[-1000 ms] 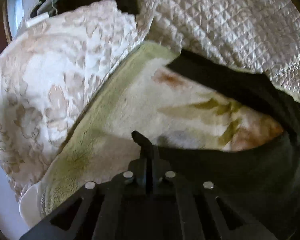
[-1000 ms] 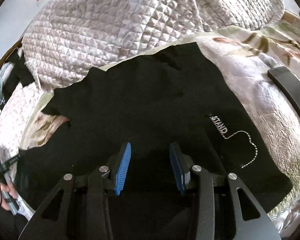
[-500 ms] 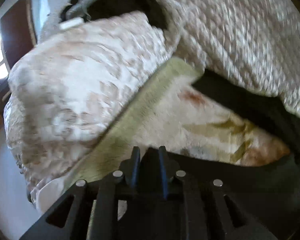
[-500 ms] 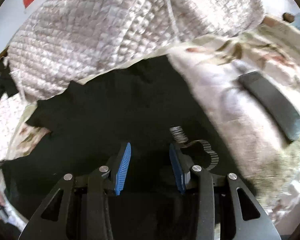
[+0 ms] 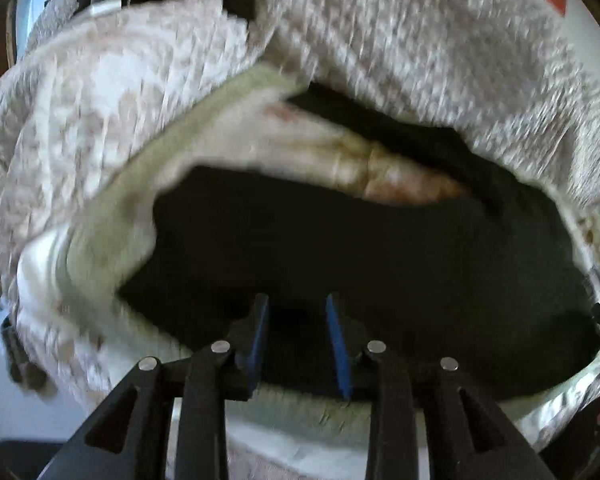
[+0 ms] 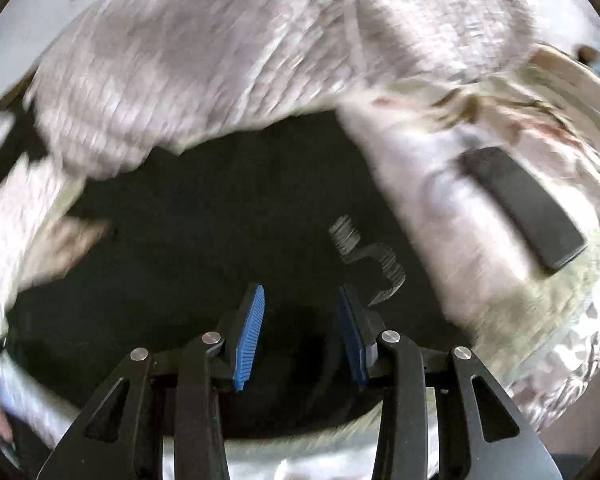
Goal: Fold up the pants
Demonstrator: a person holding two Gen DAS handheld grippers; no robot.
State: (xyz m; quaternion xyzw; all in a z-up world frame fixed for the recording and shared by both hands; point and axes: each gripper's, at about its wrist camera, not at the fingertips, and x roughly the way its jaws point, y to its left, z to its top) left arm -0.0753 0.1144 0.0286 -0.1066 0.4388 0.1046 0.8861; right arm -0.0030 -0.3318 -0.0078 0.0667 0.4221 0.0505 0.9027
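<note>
The black pants [image 5: 360, 248] lie spread on a floral blanket [image 5: 380, 168] on a bed; both views are motion-blurred. In the right wrist view the pants [image 6: 220, 240] show a white printed logo [image 6: 364, 256]. My left gripper [image 5: 296, 304] is open and empty, its blue pads just above the near edge of the pants. My right gripper [image 6: 302, 296] is open and empty, hovering over the pants near the logo.
A quilted beige comforter [image 6: 260, 60] is bunched behind the pants, also in the left wrist view [image 5: 420, 48]. A patterned pillow [image 5: 100, 112] lies to the left. A dark flat phone-like object [image 6: 524, 216] rests on the blanket at right.
My left gripper was shut on the pants' edge, has opened and let it go, and pulled back. My right gripper stayed open and drew back towards the near edge.
</note>
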